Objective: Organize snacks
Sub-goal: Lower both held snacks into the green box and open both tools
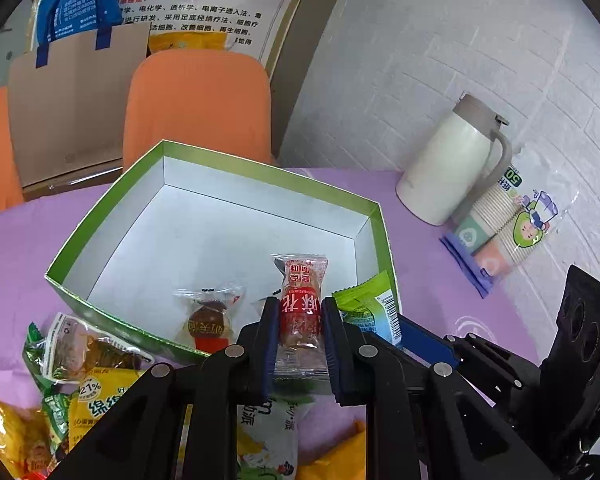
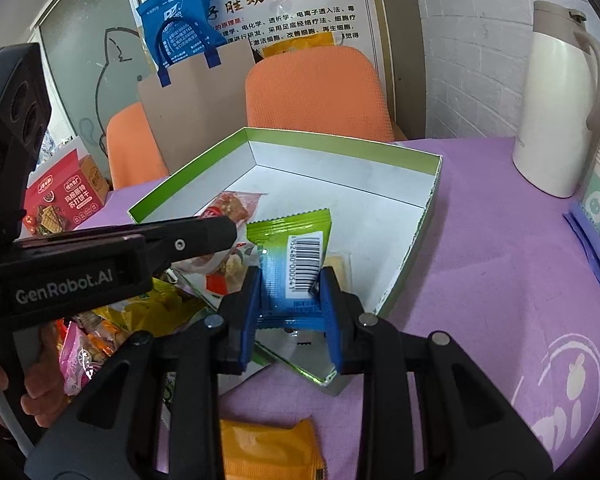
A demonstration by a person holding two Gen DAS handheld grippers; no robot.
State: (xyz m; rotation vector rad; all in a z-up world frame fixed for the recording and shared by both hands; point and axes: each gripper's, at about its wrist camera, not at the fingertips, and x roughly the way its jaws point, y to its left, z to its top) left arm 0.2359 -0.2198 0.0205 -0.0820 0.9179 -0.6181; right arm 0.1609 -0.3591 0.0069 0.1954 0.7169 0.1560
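A green-rimmed open box (image 1: 100, 220) with a white inside stands on the purple table; it also shows in the right wrist view (image 2: 432, 200). My left gripper (image 1: 300, 312) is shut on a clear packet with a red label (image 1: 302, 292), held over the box's near edge. My right gripper (image 2: 290, 280) is shut on a green and blue packet with a barcode (image 2: 296, 240), held over the box's near corner; this packet also shows in the left wrist view (image 1: 374, 304). A small clear-wrapped brown snack (image 1: 208, 316) lies inside the box.
Loose snack packets (image 1: 80, 368) lie on the table by the box's near side, with an orange packet (image 2: 272, 452) in front. A white jug (image 1: 448, 168) and a sleeve of paper cups (image 1: 500, 232) stand at the right. Orange chairs (image 1: 198, 104) stand behind the table.
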